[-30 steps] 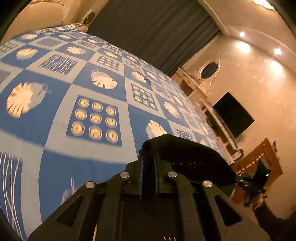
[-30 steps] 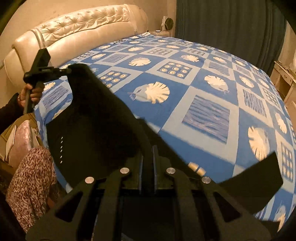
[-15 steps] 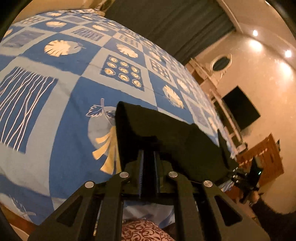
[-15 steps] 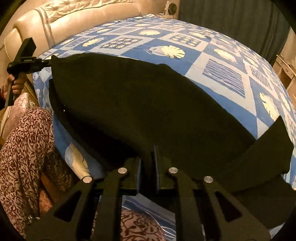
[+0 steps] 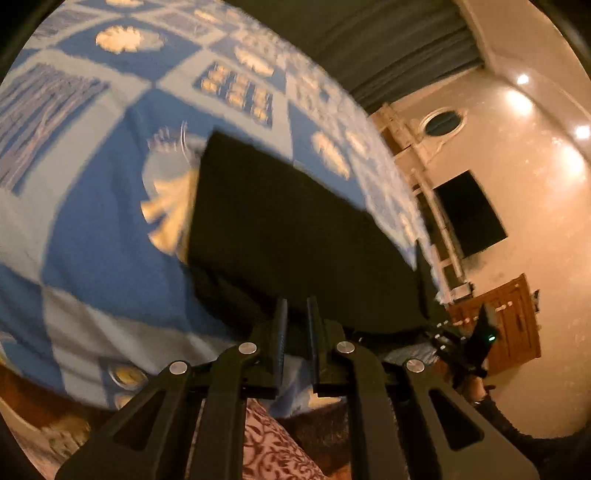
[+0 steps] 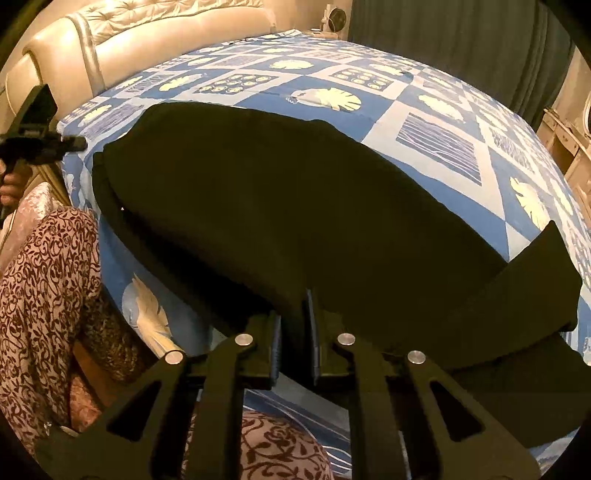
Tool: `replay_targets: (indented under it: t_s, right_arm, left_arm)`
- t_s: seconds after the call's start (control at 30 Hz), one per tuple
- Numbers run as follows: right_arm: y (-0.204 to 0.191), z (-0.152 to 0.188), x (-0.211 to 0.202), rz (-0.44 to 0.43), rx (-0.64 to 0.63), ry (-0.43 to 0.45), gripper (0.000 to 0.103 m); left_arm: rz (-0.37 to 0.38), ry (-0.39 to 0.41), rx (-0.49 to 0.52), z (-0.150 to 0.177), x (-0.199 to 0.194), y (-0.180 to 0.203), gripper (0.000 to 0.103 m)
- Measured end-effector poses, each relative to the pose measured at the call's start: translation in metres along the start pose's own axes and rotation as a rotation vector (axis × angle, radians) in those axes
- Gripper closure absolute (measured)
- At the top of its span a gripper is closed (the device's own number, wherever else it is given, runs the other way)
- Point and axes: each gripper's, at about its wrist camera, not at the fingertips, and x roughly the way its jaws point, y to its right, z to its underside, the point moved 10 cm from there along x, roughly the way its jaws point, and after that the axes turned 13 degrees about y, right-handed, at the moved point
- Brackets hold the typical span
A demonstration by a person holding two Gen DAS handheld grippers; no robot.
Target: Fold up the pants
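Observation:
Black pants [image 6: 280, 206] lie spread flat on the blue patterned bed, folded over along the near edge. They also show in the left wrist view [image 5: 291, 236]. My left gripper [image 5: 295, 325] has its jaws slightly apart at the near hem, with nothing between the pads. It also shows from the side at the left of the right wrist view [image 6: 75, 143]. My right gripper [image 6: 293, 317] has its jaws slightly apart at the near edge of the cloth; whether fabric is still pinched is unclear. A loose leg end [image 6: 532, 280] sticks out to the right.
The bed cover [image 6: 436, 144] is blue and white with leaf squares. A tufted cream headboard [image 6: 155, 29] is at the far left. Dark curtains [image 6: 450, 33], a wall television [image 5: 469, 214] and a wooden cabinet [image 5: 513, 314] stand beyond. My patterned clothing [image 6: 48, 280] is at the bed edge.
The pants went from held up in the air to laid flat on the bed. Both grippers lowered to the near edge and their jaws parted slightly.

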Motion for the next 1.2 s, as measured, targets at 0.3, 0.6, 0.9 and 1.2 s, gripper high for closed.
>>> replay_targets:
  t_s: [0.3, 0.6, 0.9, 1.2]
  right_arm:
    - [0.002, 0.004, 0.001, -0.004, 0.026, 0.001, 0.09]
    - [0.002, 0.005, 0.002, -0.014, 0.041, 0.006, 0.088]
    - [0.003, 0.006, 0.002, -0.02, 0.059, 0.018, 0.083]
    - [0.003, 0.003, -0.002, 0.007, 0.018, 0.034, 0.083]
  left_arm:
    - [-0.037, 0.037, -0.269, -0.001, 0.026, -0.017, 0.059]
    - [-0.08, 0.099, -0.345, -0.008, 0.032, -0.022, 0.046]
    - [-0.141, 0.166, -0.495, -0.004, 0.024, -0.038, 0.053]
    - [-0.178, 0.181, -0.53, -0.003, 0.023, -0.044, 0.092]
